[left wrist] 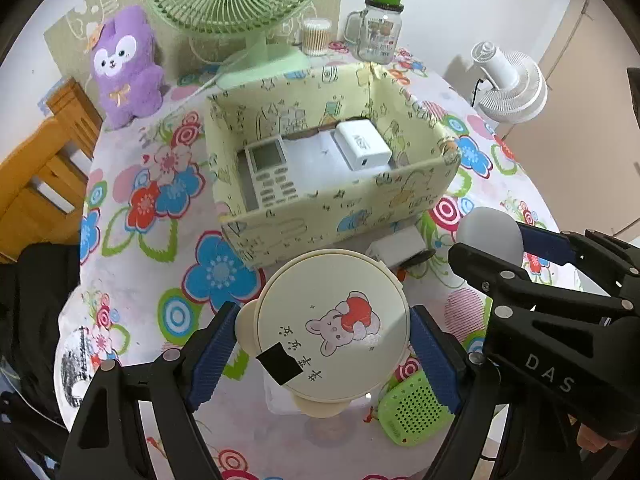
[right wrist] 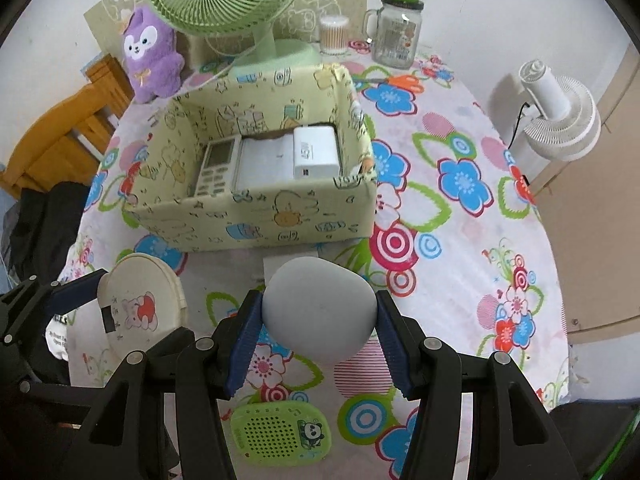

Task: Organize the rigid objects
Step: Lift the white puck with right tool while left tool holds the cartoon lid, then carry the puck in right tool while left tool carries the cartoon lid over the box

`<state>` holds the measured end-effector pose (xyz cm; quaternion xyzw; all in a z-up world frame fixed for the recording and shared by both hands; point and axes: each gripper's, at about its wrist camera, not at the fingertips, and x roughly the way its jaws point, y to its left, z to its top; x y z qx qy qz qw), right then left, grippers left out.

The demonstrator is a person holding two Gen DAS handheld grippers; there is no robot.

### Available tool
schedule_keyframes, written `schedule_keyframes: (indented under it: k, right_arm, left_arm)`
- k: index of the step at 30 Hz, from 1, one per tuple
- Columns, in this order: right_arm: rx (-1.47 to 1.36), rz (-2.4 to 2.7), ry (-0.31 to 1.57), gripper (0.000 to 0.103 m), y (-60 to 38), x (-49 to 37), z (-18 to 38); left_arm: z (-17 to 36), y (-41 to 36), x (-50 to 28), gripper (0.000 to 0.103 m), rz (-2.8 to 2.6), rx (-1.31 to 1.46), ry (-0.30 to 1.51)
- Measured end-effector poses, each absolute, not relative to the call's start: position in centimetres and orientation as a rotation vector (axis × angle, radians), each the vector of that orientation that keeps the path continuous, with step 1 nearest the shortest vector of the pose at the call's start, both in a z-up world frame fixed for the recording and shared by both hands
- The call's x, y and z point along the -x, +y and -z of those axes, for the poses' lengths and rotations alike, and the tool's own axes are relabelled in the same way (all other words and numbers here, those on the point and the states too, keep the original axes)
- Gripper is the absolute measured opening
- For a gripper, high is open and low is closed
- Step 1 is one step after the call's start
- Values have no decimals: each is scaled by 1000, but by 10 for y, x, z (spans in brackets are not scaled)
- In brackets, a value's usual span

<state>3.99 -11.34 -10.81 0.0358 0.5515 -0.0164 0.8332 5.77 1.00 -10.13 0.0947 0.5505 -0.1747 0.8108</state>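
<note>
My left gripper [left wrist: 322, 344] is shut on a round cream container [left wrist: 332, 320] with a bunny on its lid, held above the flowered tablecloth. My right gripper [right wrist: 319, 308] is shut on a smooth grey egg-shaped object [right wrist: 320, 312], also raised off the table. Each shows in the other's view: the grey object [left wrist: 490, 236] at the right, the cream container [right wrist: 140, 304] at the left. Ahead stands an open yellow patterned box [left wrist: 328, 208] [right wrist: 260, 216] holding a white remote [left wrist: 268, 176], a flat white box [left wrist: 316, 156] and a white charger [left wrist: 362, 144]. A green panda speaker [right wrist: 280, 432] lies below the grippers.
A small white item [left wrist: 396, 246] lies before the box. Behind the box stand a green fan [left wrist: 240, 0], a purple plush [left wrist: 124, 64], a cotton-swab tub [left wrist: 316, 36] and a green-lidded glass jar [left wrist: 378, 28]. A white fan [right wrist: 560, 120] stands off the table's right edge, a wooden chair [left wrist: 44, 152] at left.
</note>
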Motion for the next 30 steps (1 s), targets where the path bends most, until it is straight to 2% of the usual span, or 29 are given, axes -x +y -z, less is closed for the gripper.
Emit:
schedule_keyframes:
  k: [15,30]
  right_arm:
    - [-87,72,1102,59,-112,-46,69]
    - [-73,-3,1094,59,-124,-82,60]
  left_arm:
    - [67,8,-69,85,406,-224,1103]
    - [60,-2,-100,85,342,-187,1103]
